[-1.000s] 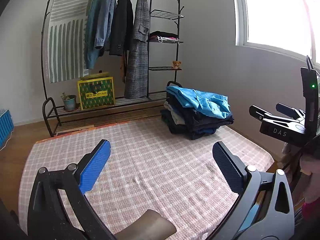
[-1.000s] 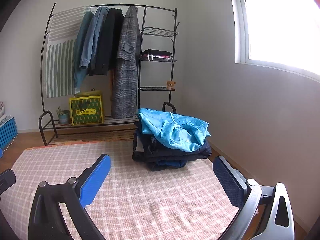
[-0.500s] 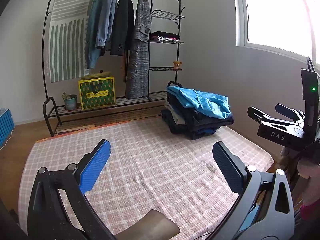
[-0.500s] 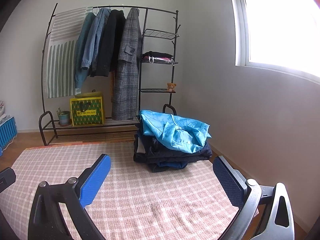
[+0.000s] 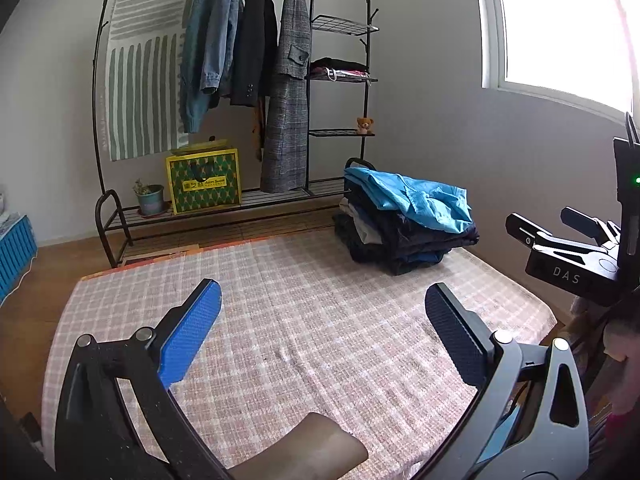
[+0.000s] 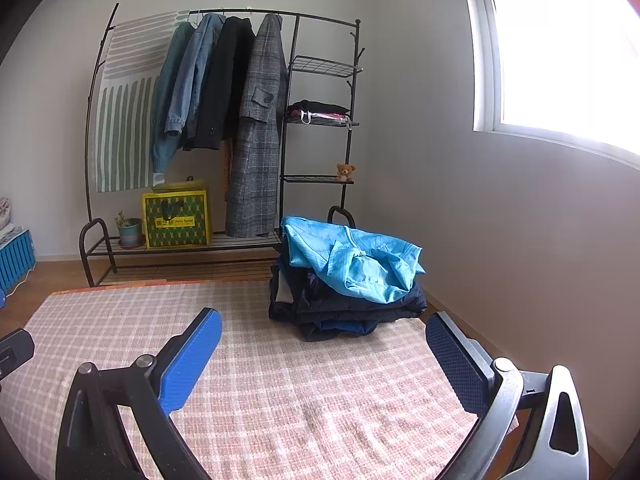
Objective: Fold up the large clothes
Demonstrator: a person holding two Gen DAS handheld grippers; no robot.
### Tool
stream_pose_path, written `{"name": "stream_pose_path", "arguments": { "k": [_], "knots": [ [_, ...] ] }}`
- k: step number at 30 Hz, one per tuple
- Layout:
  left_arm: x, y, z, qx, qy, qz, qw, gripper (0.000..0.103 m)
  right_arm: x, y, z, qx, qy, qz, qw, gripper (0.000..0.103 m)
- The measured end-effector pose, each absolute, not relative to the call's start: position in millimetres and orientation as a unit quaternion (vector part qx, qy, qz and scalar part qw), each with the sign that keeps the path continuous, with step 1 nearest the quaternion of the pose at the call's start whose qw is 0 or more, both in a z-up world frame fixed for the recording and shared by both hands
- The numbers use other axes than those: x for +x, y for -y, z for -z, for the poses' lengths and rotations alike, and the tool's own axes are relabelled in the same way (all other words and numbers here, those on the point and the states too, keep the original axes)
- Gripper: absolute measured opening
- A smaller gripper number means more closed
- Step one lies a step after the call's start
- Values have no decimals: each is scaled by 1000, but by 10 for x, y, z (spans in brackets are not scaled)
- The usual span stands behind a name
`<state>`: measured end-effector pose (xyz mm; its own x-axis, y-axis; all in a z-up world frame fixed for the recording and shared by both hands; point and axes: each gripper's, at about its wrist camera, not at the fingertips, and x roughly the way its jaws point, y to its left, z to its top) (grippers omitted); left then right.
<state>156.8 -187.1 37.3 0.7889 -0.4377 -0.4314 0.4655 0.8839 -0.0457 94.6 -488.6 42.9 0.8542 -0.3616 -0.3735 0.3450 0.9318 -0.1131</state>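
A stack of folded clothes with a bright blue garment on top sits at the far right corner of the pink checked table cover. It also shows in the right wrist view, on the same cover. My left gripper is open and empty above the cover's near part. My right gripper is open and empty, short of the stack. The right gripper's body shows at the right edge of the left wrist view.
A black clothes rack with hanging coats, shelves, a yellow-green box and a plant pot stands behind the table. A grey wall with a bright window runs along the right. A brown rounded object lies at the near edge.
Both views have shifted slightly; the right gripper has edged a little closer to the stack of clothes. Both grippers stay open and empty.
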Motion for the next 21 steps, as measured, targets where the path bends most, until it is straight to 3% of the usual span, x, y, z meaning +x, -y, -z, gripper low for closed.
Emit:
{"name": "stream_pose_path", "arguments": {
  "k": [21],
  "knots": [
    [1558, 1881, -362, 33, -218, 231, 948, 103, 962, 4852, -360, -24, -207, 176, 962, 103]
  ]
}}
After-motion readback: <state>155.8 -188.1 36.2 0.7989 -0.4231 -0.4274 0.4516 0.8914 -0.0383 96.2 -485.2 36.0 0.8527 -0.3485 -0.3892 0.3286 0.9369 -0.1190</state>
